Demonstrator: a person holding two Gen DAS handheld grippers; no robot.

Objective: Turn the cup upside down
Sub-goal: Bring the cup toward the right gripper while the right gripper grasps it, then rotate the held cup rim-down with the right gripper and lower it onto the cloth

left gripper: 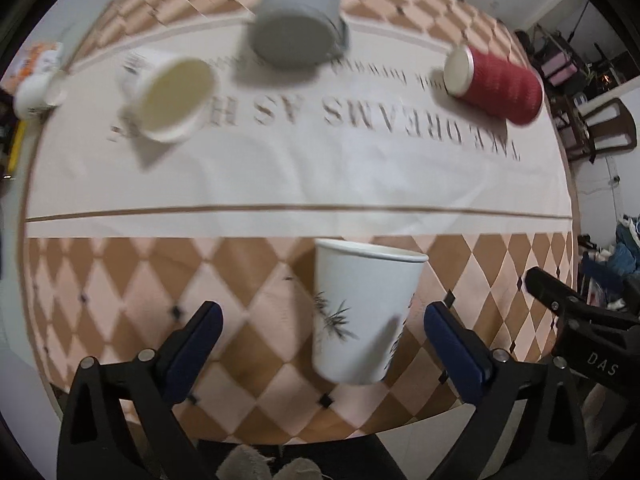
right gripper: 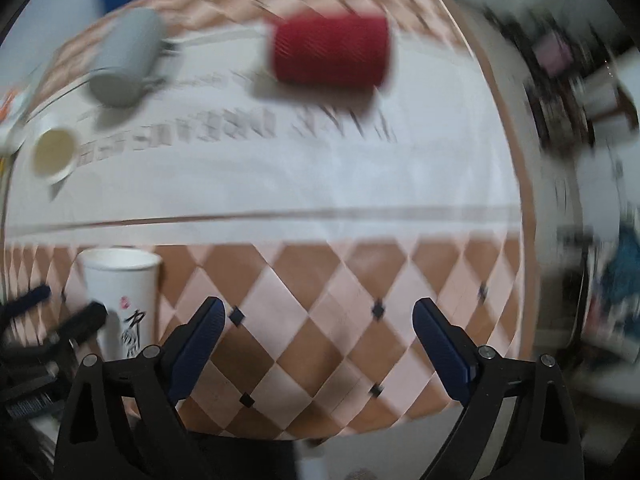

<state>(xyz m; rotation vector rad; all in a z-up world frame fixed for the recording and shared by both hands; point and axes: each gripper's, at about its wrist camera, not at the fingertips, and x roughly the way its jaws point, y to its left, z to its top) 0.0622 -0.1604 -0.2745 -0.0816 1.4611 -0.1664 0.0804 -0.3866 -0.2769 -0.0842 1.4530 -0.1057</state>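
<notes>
The white paper cup (left gripper: 366, 316) stands upright, mouth up, between the wide-open, empty left gripper (left gripper: 322, 344), while the right gripper (right gripper: 320, 340), also wide apart and empty, is farther to its side.

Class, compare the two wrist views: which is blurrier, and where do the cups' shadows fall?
Right wrist view: heavy motion blur smears the red cup and the room. Left wrist view: sharper, mild blur; the grey mug casts its shadow toward the lower left. Both: fisheye bends the table edge.
</notes>
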